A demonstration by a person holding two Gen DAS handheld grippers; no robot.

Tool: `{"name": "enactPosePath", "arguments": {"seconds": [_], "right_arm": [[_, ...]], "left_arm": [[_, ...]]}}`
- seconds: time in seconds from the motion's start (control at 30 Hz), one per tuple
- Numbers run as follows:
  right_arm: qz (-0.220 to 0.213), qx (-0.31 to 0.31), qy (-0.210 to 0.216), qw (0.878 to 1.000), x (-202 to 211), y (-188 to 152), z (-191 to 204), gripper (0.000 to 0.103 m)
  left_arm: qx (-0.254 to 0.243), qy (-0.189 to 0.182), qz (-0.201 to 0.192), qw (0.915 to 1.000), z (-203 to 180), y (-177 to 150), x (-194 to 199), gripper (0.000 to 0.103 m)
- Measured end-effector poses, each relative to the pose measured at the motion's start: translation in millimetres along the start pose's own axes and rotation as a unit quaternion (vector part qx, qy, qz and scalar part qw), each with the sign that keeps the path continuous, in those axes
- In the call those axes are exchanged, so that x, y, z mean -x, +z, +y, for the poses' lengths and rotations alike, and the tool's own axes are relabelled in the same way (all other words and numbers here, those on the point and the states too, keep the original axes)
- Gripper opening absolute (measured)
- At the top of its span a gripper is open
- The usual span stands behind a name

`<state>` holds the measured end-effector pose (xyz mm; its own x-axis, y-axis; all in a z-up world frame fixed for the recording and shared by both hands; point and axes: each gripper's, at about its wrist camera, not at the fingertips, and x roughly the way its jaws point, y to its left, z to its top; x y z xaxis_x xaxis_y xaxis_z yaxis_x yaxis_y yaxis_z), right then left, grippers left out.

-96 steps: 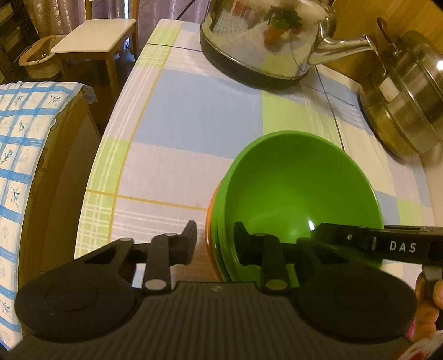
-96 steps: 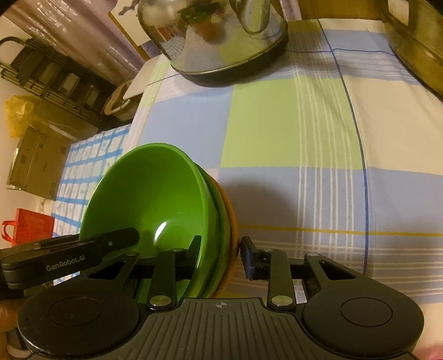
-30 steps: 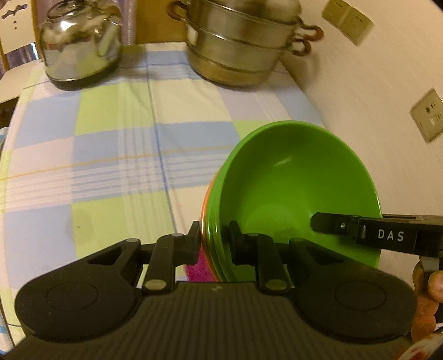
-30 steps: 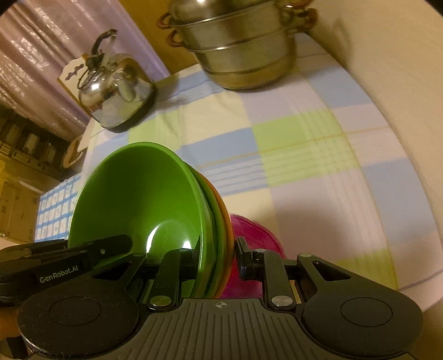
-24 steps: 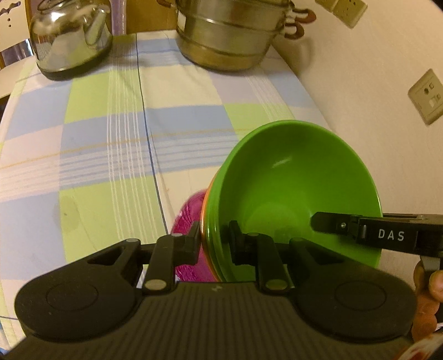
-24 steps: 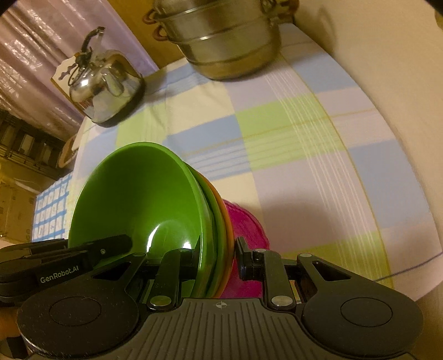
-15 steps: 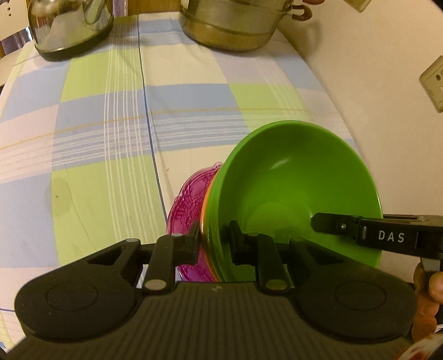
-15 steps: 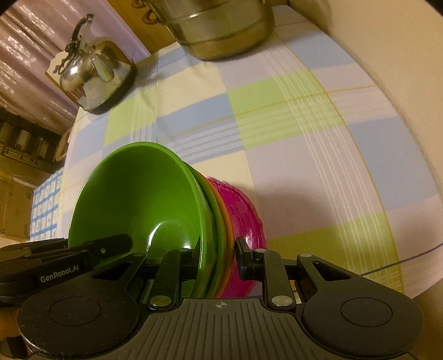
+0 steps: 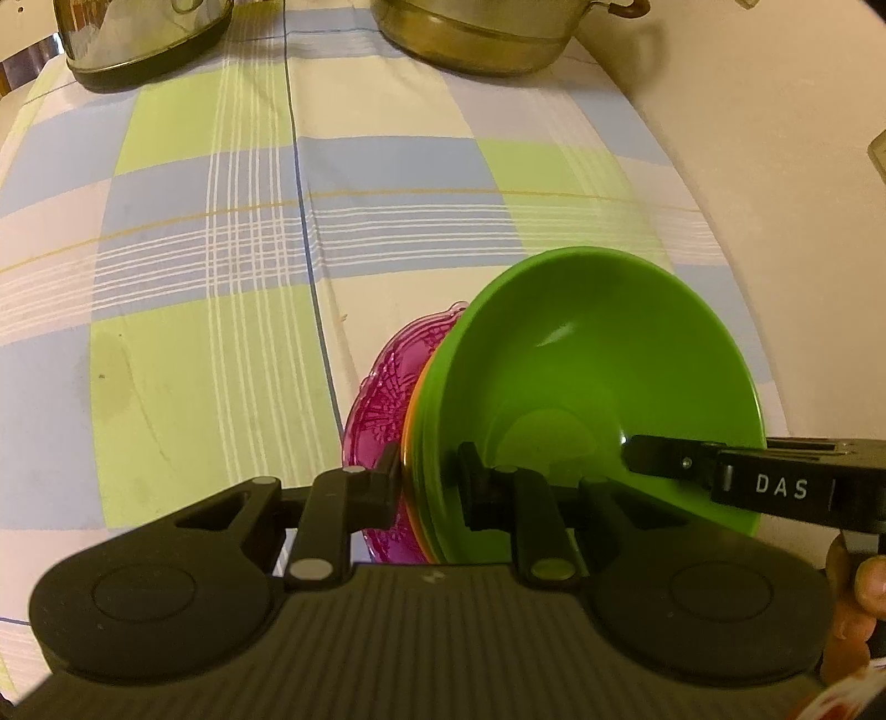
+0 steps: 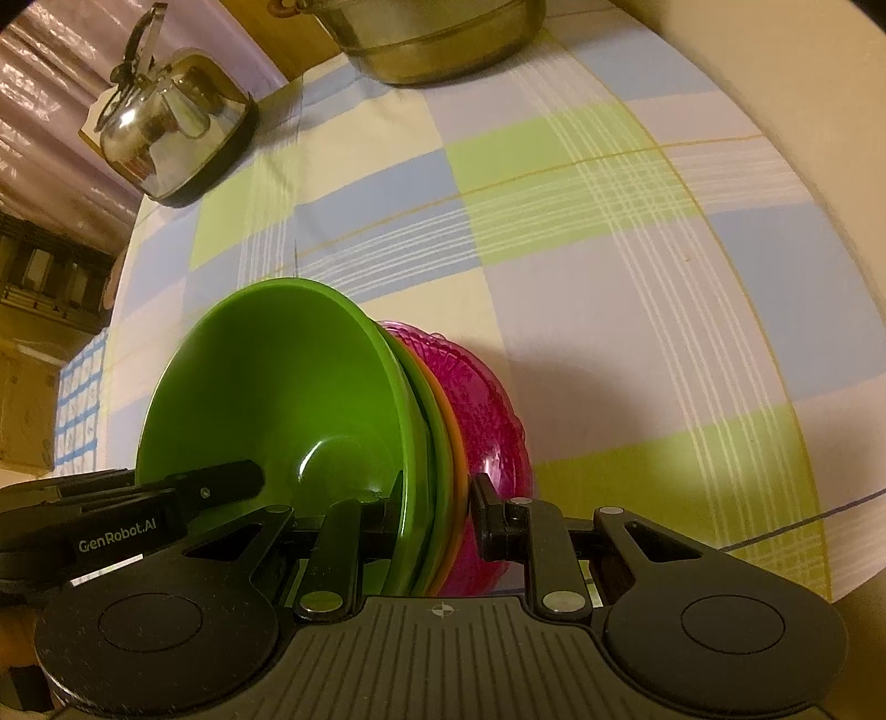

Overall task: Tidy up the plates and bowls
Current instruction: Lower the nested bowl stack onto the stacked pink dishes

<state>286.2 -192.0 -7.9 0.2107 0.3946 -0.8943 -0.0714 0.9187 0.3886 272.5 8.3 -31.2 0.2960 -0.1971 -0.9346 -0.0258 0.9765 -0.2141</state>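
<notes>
A nested stack of bowls, green [image 9: 598,387] on top with an orange rim [image 9: 411,443] under it, hangs tilted between both grippers. My left gripper [image 9: 427,487] is shut on the stack's left rim. My right gripper [image 10: 437,507] is shut on the opposite rim of the green bowl stack [image 10: 277,387]. Right below and behind the stack lies a magenta patterned glass dish [image 9: 382,410] on the checked tablecloth, also showing as the pink dish [image 10: 487,415] in the right wrist view. Whether the stack touches the dish I cannot tell.
A steel kettle [image 10: 166,122] and a large steel steamer pot [image 9: 482,33] stand at the far end of the table. A cream wall [image 9: 775,166] runs along the table's right side. The tablecloth [image 9: 221,277] stretches bare to the left of the dish.
Both grippers have sunk with the bowl stack toward the table. The magenta dish has come into view from under the stack and now shows much larger.
</notes>
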Motion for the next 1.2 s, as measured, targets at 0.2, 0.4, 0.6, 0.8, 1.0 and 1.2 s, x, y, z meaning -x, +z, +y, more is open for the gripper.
{"name": "enactPosePath", "arguments": {"seconds": [0.2,0.4,0.6,0.8,1.0,1.2], "right_arm": [[0.008,-0.003,-0.001,1.0,-9.5,0.1,-2.8,0.021],[0.01,-0.005,-0.001,1.0,-15.0,1.5,-3.9,0.021],[0.016,0.006,-0.005,1.0,-16.7,2.4,0.7,0.021],[0.018,0.004,-0.006,1.0,-17.6,1.7,1.3,0.022],[0.015,-0.005,0.005,1.0,-17.6,1.5,-3.7,0.022],[0.01,-0.005,0.023,1.0,-15.4,3.4,-5.3,0.046]], "left_arm": [[0.004,-0.001,0.007,1.0,4.0,-0.7,-9.5,0.018],[0.003,0.001,0.005,1.0,6.2,0.7,-15.8,0.018],[0.007,0.0,0.006,1.0,7.6,1.4,-16.6,0.018],[0.012,-0.004,0.005,0.9999,9.7,1.3,-15.3,0.018],[0.01,-0.004,0.002,0.9999,9.5,1.2,-13.9,0.018],[0.005,-0.004,-0.005,1.0,7.1,0.2,-8.1,0.025]]}}
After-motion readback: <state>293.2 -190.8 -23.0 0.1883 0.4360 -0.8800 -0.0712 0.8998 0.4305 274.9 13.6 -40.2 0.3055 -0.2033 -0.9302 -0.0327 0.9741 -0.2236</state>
